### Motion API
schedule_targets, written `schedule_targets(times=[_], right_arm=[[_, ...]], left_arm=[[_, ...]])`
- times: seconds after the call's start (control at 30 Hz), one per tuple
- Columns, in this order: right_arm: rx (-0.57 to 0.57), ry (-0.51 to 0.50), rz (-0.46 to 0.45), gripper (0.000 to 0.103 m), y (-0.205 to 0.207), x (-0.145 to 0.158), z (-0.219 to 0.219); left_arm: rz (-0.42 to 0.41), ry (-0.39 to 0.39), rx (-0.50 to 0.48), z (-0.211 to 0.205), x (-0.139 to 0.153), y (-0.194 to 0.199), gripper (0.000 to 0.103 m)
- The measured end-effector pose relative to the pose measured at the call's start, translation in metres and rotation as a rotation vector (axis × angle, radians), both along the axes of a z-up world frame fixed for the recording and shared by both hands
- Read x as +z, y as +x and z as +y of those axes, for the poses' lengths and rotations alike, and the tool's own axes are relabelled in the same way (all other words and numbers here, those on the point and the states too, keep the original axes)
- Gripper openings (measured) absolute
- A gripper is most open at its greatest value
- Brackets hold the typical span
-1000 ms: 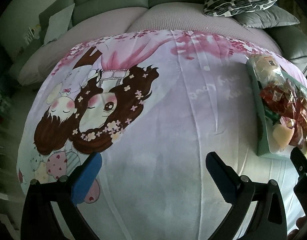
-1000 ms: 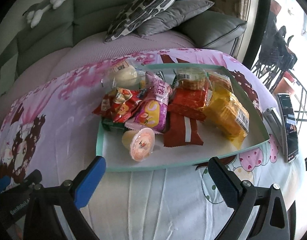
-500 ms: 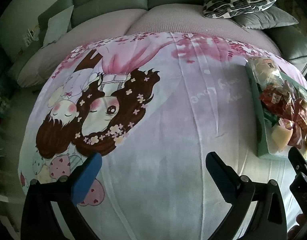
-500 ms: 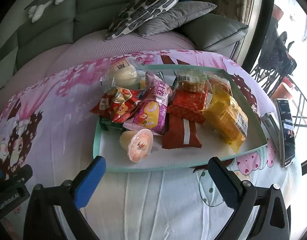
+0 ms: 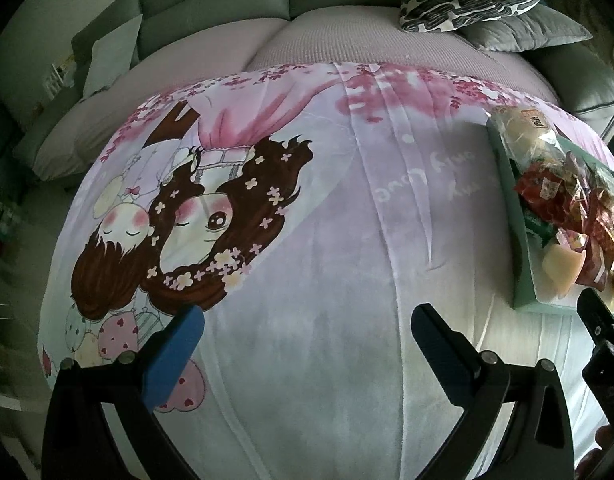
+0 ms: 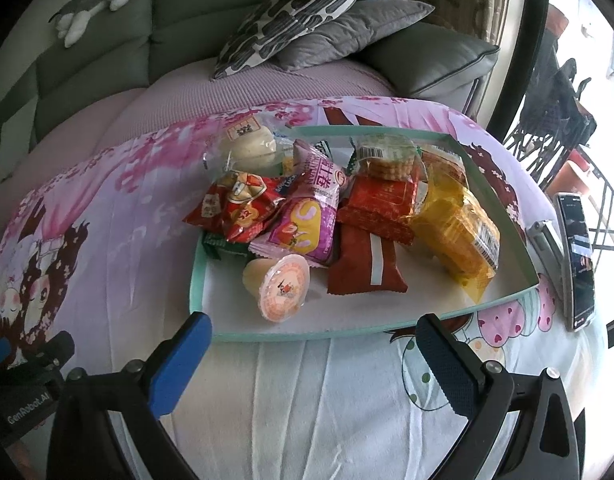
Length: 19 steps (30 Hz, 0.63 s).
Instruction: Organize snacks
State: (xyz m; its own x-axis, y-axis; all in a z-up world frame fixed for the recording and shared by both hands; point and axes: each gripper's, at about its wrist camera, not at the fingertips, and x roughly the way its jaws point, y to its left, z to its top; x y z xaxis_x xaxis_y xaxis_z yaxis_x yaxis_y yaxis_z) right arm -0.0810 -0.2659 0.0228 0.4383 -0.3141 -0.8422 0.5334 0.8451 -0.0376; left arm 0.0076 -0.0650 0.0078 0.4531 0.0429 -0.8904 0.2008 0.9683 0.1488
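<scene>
Both cameras have shifted a little since a second ago: the right wrist view now sits slightly farther from the shallow mint-green cardboard tray (image 6: 503, 204), and the left wrist view shows more of the sofa. Largest is the grey-green upholstered sofa (image 6: 95, 64) behind, with a black-and-white patterned cushion (image 6: 291, 12) on it. Across the bench lies a pink and lilac cartoon-print cloth (image 5: 307, 300), on which the tray rests.

Inside the tray the snacks lie heaped: a yellow crinkled packet (image 6: 455, 232) at the right, a dark red packet with a white stripe (image 6: 363, 264) in the middle, a pink packet (image 6: 307, 220) to its left, and a small jelly cup with an orange foil lid (image 6: 281, 286) nearest the front wall. Packets underneath are hidden by those on top.

The right claw (image 6: 311, 352) stands released, both blue pads wide apart, just in front of the tray's near wall and touching nothing. The left claw (image 5: 307, 340) is likewise spread and empty, over bare cloth, well left of the tray, which the left view cuts off at its right edge. A dark smartphone (image 6: 577, 256) lies right of the tray.
</scene>
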Motion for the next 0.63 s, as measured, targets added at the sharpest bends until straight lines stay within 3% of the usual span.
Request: schedule_targets(times=[0.4,0.63], right_arm=[[-0.010,0.011,0.001,0.103,-0.001,-0.001,-0.003],[-0.013,0.017,0.000,0.103,-0.001,-0.002,-0.003]], left_arm=[[-0.022,0.026,-0.007,-0.002,0.000,-0.003,0.103],[-0.062,-0.029,-0.001,0.001,0.009,-0.005,0.103]])
